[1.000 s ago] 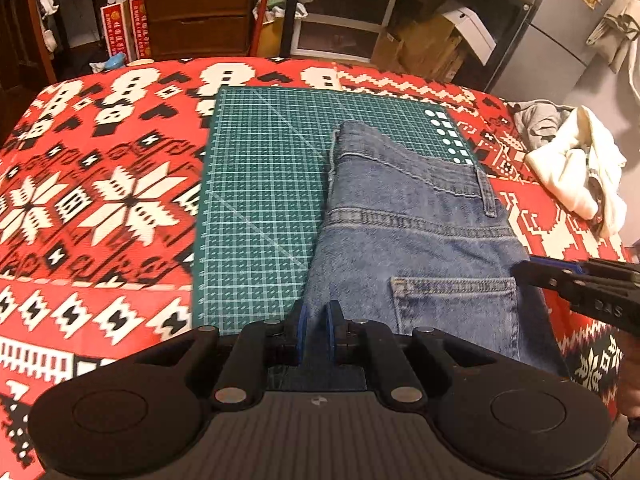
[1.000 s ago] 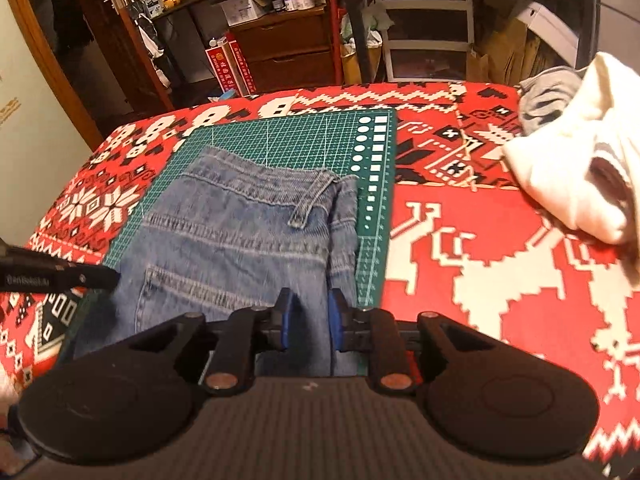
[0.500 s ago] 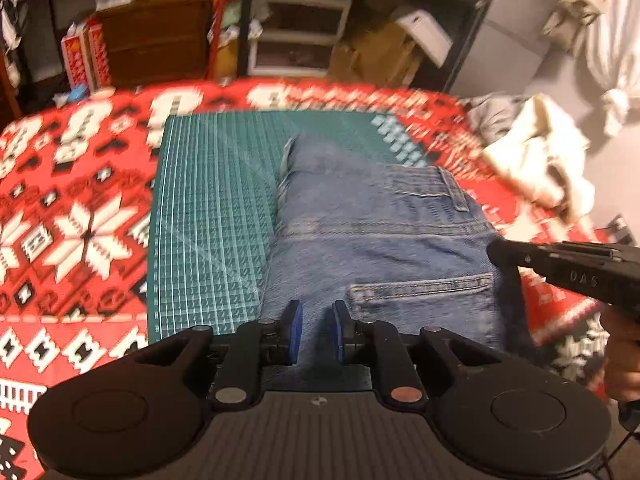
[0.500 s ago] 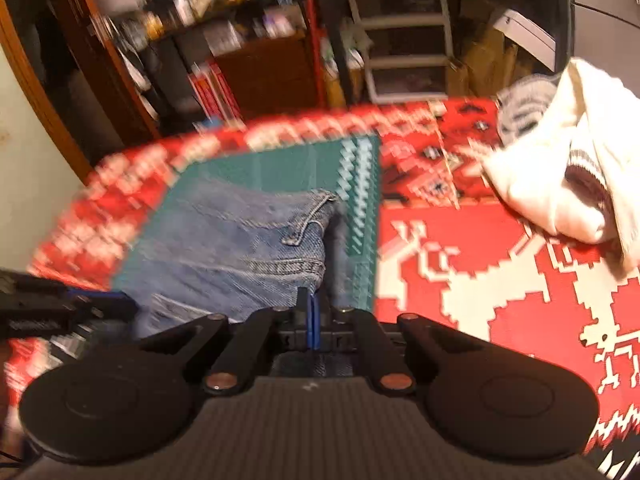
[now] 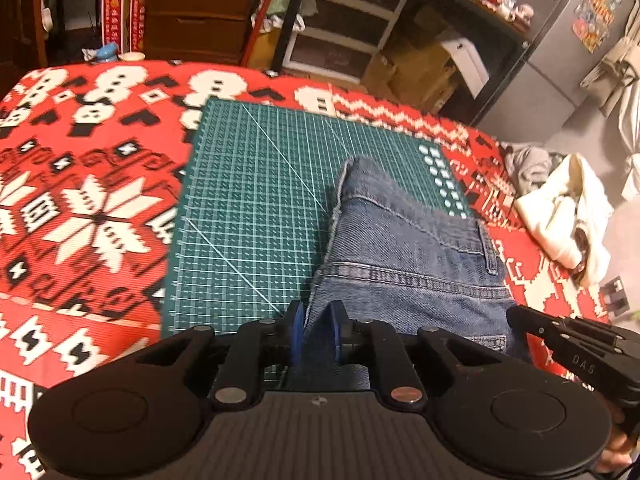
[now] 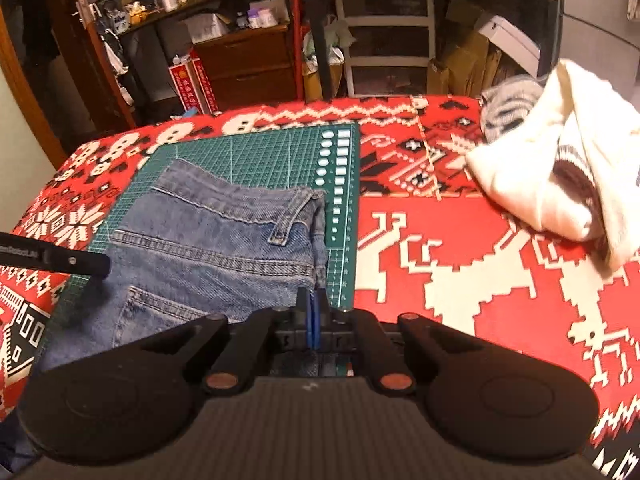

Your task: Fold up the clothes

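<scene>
Folded blue jeans (image 5: 408, 264) lie waistband away from me on the right half of a green cutting mat (image 5: 248, 208). My left gripper (image 5: 316, 332) is open at their near left edge, with denim showing between its blue pads. In the right wrist view the jeans (image 6: 208, 248) fill the mat's (image 6: 256, 152) near part. My right gripper (image 6: 311, 316) is shut, pads together, on the jeans' near right edge. Each gripper shows in the other view: the right gripper (image 5: 514, 314) over the jeans' right side, the left gripper (image 6: 102, 266) at their left side.
A red, white and black patterned cloth (image 5: 88, 208) covers the table. At the right lie a cream sweater (image 6: 540, 184) and a grey garment (image 6: 504, 108) behind it. Drawers, shelves and cardboard boxes stand beyond the far table edge.
My left gripper's fingers have spread wider apart at the jeans' left edge. My right gripper went from open to shut at the right edge about half a second ago and stays shut.
</scene>
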